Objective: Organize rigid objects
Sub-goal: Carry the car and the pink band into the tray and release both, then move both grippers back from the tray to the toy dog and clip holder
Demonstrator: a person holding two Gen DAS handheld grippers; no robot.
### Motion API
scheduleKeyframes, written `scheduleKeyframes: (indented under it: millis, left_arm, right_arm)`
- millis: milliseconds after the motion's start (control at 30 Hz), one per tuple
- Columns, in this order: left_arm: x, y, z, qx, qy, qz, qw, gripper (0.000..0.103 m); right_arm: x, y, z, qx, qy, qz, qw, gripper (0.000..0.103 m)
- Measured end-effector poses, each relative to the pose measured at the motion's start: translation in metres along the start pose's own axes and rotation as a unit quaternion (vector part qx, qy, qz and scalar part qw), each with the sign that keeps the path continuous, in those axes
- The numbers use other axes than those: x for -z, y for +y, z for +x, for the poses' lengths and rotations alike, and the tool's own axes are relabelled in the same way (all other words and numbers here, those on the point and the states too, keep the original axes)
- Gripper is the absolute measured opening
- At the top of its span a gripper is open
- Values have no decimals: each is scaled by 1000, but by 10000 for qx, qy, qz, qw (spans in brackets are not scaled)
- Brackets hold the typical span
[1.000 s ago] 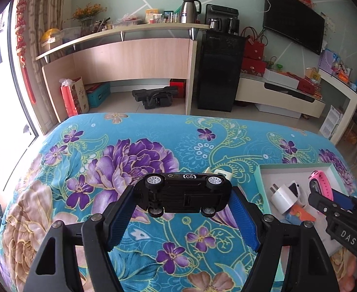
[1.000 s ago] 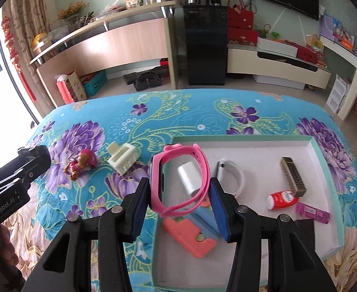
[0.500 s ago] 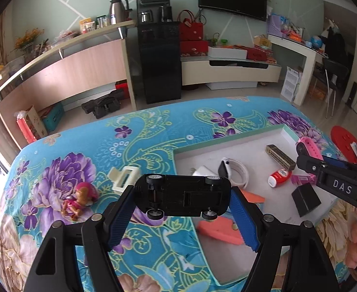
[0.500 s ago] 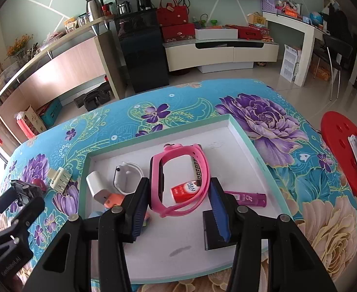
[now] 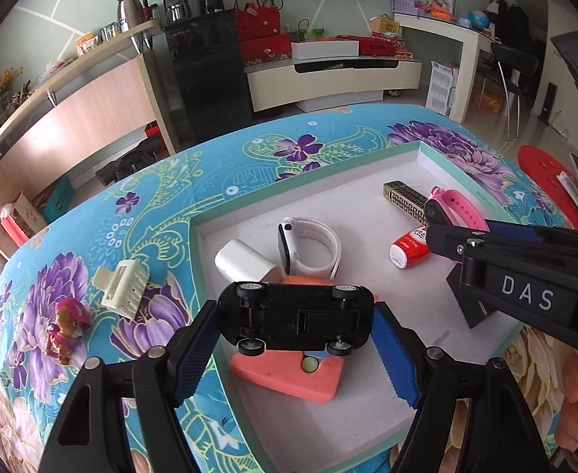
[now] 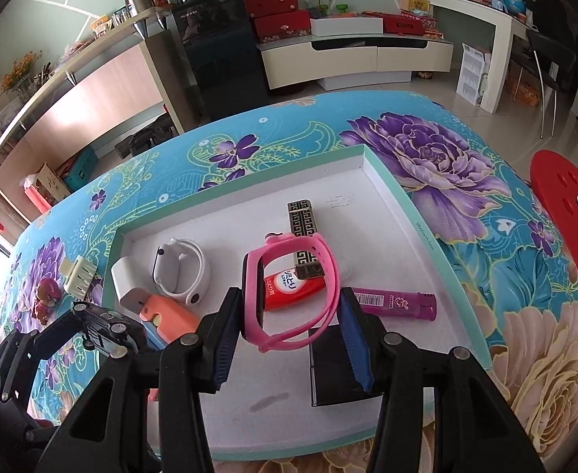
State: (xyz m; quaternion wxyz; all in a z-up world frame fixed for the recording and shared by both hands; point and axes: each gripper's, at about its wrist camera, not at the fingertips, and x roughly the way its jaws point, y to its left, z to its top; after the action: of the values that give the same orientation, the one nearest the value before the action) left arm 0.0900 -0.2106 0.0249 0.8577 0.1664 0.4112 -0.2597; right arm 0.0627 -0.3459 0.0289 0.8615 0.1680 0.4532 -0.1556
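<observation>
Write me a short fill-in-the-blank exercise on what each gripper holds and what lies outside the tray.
1. The left gripper holds a black toy ____ upside down.
2. The right gripper grips a ____ watch.
3. The cream hair clip lies on the cloth, ____ the white tray.
4. The white watch sits ____ the tray.

Missing words: car; pink; outside; inside

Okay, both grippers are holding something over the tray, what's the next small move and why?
Probably lower the left gripper onto bare tray floor and release: its toy car hangs upside down over the orange block, so shift aside first. The right gripper holds the pink watch.
</observation>
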Motion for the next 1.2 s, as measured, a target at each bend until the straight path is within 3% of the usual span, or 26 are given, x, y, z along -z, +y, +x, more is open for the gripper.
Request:
scheduleKeyframes:
  millis: [600,933,1200]
  left_arm:
    - [1,-1,11,-26,137,-18,9999,80]
    - [-3,4,-3,-64,-27,-105,9999,102]
    - [-7,29,-23,-176,-254,-390,9988,103]
  right_arm:
    - [3,5,13,-12,266,-71,9996,51]
    - [-1,5,0,13,76,-43,10000,57]
    - [-6,-7,-12,90,-226,205,9995,57]
